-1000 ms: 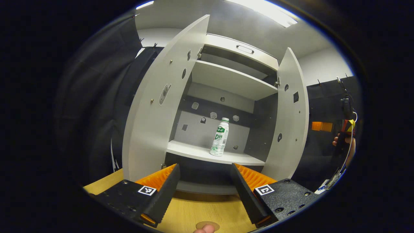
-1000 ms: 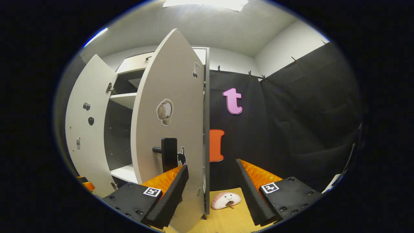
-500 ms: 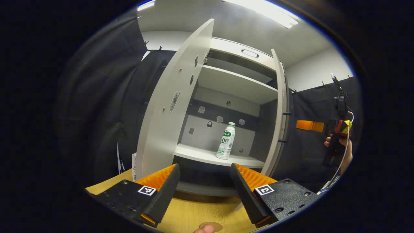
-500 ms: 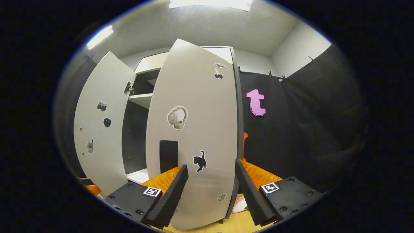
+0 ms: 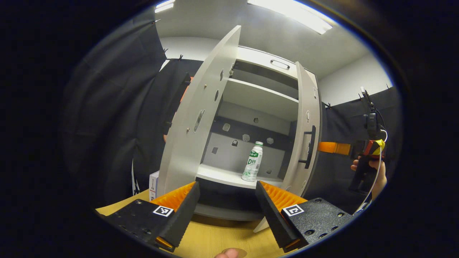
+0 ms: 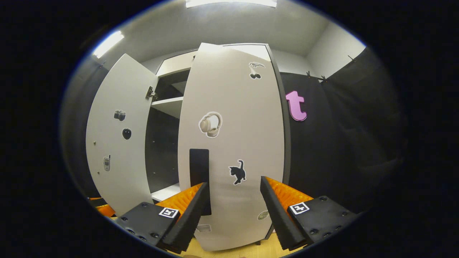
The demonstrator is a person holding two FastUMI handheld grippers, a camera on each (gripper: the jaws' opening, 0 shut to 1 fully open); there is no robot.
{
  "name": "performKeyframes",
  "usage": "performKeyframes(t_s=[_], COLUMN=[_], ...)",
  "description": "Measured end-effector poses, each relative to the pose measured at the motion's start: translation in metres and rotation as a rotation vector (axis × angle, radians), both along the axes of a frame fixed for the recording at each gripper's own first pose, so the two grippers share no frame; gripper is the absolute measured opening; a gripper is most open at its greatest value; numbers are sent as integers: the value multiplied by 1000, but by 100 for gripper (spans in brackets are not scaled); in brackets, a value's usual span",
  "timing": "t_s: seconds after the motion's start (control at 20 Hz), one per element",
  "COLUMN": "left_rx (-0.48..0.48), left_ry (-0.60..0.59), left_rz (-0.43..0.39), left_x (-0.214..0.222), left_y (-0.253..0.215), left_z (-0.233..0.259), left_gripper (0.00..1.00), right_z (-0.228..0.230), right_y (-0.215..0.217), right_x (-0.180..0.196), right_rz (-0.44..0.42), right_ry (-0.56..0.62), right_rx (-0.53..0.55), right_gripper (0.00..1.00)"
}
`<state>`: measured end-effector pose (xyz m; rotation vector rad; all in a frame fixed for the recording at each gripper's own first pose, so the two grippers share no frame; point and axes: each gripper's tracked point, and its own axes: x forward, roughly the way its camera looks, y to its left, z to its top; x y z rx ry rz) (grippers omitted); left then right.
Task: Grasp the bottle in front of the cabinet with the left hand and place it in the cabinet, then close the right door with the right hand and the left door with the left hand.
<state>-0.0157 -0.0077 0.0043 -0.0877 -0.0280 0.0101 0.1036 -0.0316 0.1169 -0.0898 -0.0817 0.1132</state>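
Two doors are not closed yet: the right door stands just ahead of my right tool, fingers apart; my left tool, too, is apart and empty.

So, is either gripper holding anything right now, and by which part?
Nothing is held. Left gripper and right gripper have open, empty jaws; the bottle stands alone on the cabinet shelf.

You have a wooden tabletop | small box at its left edge (label unreadable) | ceiling light on.
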Motion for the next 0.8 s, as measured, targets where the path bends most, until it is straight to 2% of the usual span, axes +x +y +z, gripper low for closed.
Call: performKeyframes(t_s=[0.3,0.6,0.8], left_rx=[12,-9,17], left_ry=[-42,-115,-108], left_rz=[103,306,412], left_x=[-16,-42,-42], left_y=[36,108,150], left_z=[25,64,74], left_gripper=[95,95,95], right_z=[-4,-10,-15], right_y=[14,21,23], right_x=[21,42,57], right_rz=[-11,5,0], right_ry=[-6,28,34], right_rx=[-37,12,28], right_gripper=[96,95,95])
